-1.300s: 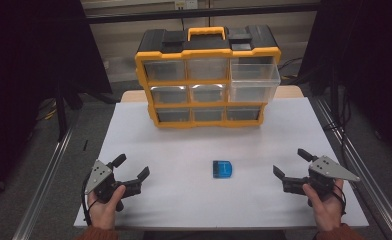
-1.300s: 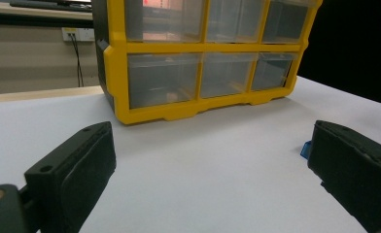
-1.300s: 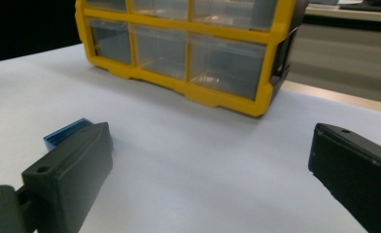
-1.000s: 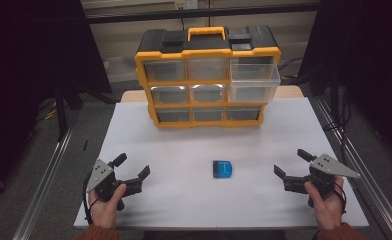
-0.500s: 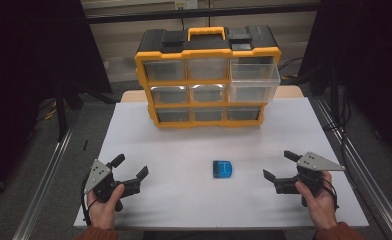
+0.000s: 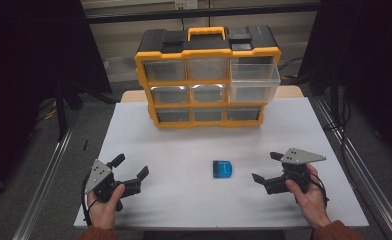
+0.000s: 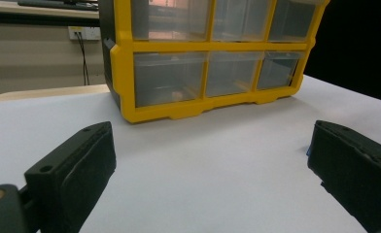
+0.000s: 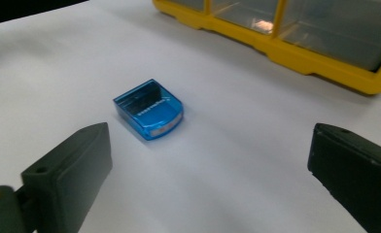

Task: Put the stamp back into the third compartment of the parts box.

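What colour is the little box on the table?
Blue, see-through; clearest in the right gripper view.

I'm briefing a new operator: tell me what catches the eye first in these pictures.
The yellow and black drawer cabinet dominates the far side of the white table, its upper right drawer pulled out. A small blue box lies alone on the near half of the table. The right gripper points at it with jaws open; the left gripper is open too.

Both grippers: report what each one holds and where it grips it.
Nothing is held. The left gripper and right gripper are open and empty; the blue box lies untouched.
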`<state>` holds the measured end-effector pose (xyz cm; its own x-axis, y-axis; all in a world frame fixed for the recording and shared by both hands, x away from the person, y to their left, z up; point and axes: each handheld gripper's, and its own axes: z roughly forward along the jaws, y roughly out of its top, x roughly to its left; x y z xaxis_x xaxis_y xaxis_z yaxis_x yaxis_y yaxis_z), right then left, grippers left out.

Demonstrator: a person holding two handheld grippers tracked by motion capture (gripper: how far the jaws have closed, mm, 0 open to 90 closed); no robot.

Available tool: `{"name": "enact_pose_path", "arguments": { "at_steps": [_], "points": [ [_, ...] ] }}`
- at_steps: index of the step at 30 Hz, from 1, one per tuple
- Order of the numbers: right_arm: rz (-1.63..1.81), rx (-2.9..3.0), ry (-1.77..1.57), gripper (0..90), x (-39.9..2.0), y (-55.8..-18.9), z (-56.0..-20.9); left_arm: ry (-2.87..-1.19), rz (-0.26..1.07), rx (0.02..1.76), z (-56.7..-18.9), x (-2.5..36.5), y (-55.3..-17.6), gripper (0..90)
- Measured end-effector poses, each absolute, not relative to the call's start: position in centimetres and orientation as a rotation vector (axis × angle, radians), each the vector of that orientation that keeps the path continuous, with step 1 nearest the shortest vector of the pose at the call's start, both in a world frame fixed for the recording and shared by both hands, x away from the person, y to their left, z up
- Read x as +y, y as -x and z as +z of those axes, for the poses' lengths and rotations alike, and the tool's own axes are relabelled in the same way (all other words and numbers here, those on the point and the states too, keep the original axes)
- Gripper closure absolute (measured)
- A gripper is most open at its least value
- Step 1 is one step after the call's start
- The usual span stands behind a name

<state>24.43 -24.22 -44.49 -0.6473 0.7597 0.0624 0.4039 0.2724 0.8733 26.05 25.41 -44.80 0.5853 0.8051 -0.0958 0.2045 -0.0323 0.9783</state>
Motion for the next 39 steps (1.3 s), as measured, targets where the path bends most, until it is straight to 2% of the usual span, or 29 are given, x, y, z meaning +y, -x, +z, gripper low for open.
{"name": "enact_pose_path", "arguments": {
  "at_steps": [13, 29, 39],
  "points": [
    [1.292, 2.294, -1.025, 2.1, -23.0, -25.5, -43.8, -1.583, 0.598, 0.870, -44.8, 25.4, -25.6, 3.5],
    [1.337, 2.527, -0.961, 2.5, -19.0, -29.0, -42.9, -1.584, 0.589, 0.864, -44.7, 25.5, -25.5, 3.6],
    [1.241, 2.670, -0.879, 2.6, -16.7, -31.0, -42.5, -1.572, 0.580, 0.869, -44.8, 25.6, -25.6, 3.6]
  ]
}}
